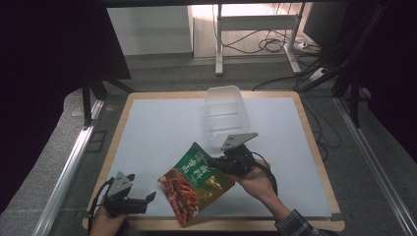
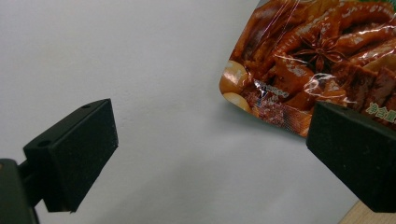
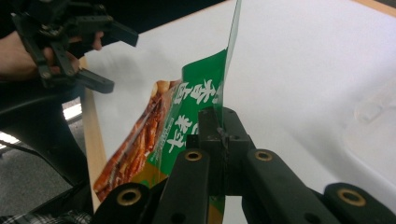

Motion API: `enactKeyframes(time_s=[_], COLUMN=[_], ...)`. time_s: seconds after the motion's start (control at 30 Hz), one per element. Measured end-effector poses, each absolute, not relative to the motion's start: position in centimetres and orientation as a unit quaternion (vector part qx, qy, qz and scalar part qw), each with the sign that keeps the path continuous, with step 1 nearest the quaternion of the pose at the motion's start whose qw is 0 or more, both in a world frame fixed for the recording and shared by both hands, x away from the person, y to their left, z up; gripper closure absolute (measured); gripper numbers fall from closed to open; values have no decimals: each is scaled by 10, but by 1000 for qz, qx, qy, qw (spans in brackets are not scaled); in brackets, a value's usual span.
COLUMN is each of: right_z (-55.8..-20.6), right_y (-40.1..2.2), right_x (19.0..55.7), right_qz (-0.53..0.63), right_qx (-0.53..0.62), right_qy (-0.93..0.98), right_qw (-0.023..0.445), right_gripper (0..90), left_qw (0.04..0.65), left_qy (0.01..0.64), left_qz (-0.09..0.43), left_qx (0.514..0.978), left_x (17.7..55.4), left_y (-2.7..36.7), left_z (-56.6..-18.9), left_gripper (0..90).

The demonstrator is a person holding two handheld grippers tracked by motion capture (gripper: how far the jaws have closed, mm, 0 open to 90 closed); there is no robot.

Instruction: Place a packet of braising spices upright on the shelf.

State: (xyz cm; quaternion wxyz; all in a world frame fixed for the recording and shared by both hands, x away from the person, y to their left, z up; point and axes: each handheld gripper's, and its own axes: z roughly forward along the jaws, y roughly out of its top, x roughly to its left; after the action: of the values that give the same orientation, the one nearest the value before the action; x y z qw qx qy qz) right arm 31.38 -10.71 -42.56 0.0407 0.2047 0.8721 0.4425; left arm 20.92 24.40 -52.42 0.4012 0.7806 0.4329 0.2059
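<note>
Right gripper [image 1: 212, 163] clenched on the green upper edge of a glossy green-and-red plastic snack packet printed with braised food [image 1: 194, 183], jaws pressed flat together on the thin film in the right gripper view [image 3: 223, 135]. Packet [image 3: 154, 135] held tilted, gripped edge raised, red lower end hanging near the front edge of the bench [image 1: 162, 132] between the two hands. Bench covered by a pale grey-white mat with a light wooden border showing around it. Left gripper [image 1: 147, 197] released, jaws spread wide and holding nothing, resting low at the front left corner of the bench, just beside the packet's red corner but apart from it. In the left gripper view, that rounded red corner [image 2: 299, 60] seen past the jaw on the right side, white mat below. Clear rectangular plastic tub [image 1: 224, 115] standing open on the far middle of the bench, just beyond the right gripper.
</note>
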Motion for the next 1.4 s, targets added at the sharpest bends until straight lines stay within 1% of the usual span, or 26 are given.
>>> enactKeyframes(time_s=[0.2,0.3,0.47,0.57,0.9,0.97,1.13,1.23,1.4], right_z=[-412,-398,-386,-376,-360,-352,-346,-341,-335], right_y=[-102,-98,-95,-91,-86,-87,-88,-88,-88], right_x=[313,310,306,303,306,307,310,318,328], right_qz=[445,456,460,460,463,470,469,465,467], right_qx=[192,190,177,165,146,142,143,144,147], right_qy=[874,869,870,872,873,869,868,868,865], right_qw=[38,23,24,32,53,62,80,99,106], right_gripper=[889,890,890,890,891,890,890,891,891], left_qw=[401,402,401,399,399,399,398,398,399], left_qy=[434,436,434,433,431,431,430,430,430], left_qz=[206,206,207,208,208,210,210,211,210], left_qx=[780,778,779,781,782,782,783,783,782], left_x=[209,209,209,209,209,209,209,209,209], left_y=[244,245,244,244,244,244,244,243,243], left_z=[-524,-524,-524,-524,-524,-524,-524,-524,-524], left_gripper=[17,15,15,15,15,14,15,15,14])
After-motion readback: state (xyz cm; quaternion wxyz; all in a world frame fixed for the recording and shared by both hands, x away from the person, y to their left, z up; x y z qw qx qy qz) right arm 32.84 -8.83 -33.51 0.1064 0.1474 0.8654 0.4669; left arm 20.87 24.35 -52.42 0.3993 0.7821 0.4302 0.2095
